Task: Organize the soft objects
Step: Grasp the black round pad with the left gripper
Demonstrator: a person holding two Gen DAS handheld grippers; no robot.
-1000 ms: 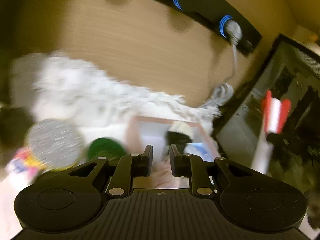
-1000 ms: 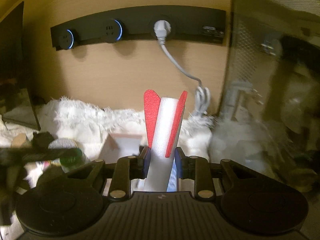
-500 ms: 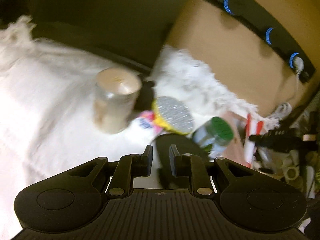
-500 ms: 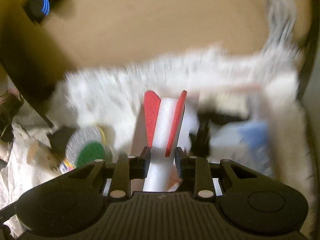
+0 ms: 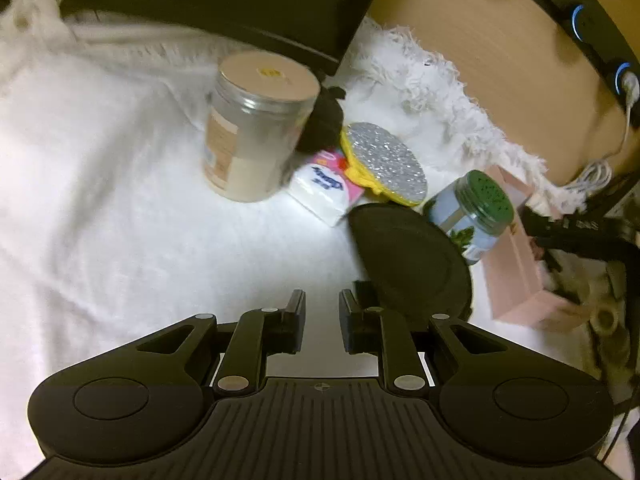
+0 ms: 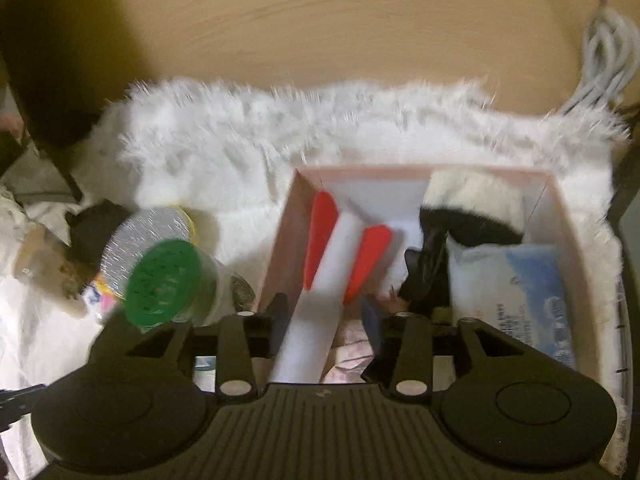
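Note:
My right gripper (image 6: 322,314) stands over the pink box (image 6: 280,240). Its jaws are spread apart, and the white foam rocket with red fins (image 6: 336,256) lies between them, leaning into the box, loose from the pads. The box also holds a blue-white tissue pack (image 6: 516,292) and a black-and-cream plush (image 6: 472,216). My left gripper (image 5: 322,320) is empty, jaws a narrow gap apart, above the white cloth (image 5: 120,200). Ahead of it lie a small tissue pack (image 5: 324,188), a silver-and-yellow scrub pad (image 5: 384,160) and a black round pad (image 5: 412,264).
A large silver jar (image 5: 252,128) and a green-lidded jar (image 5: 476,212) stand on the cloth; the green lid also shows in the right wrist view (image 6: 164,280). A wooden wall with a socket strip (image 5: 592,28) and a coiled white cable (image 6: 604,60) lie behind. A dark monitor base (image 5: 240,0) stands far left.
My right gripper has dropped over the pink box and opened, letting the foam rocket go into the box. My left gripper has swung left, over the cloth and jars.

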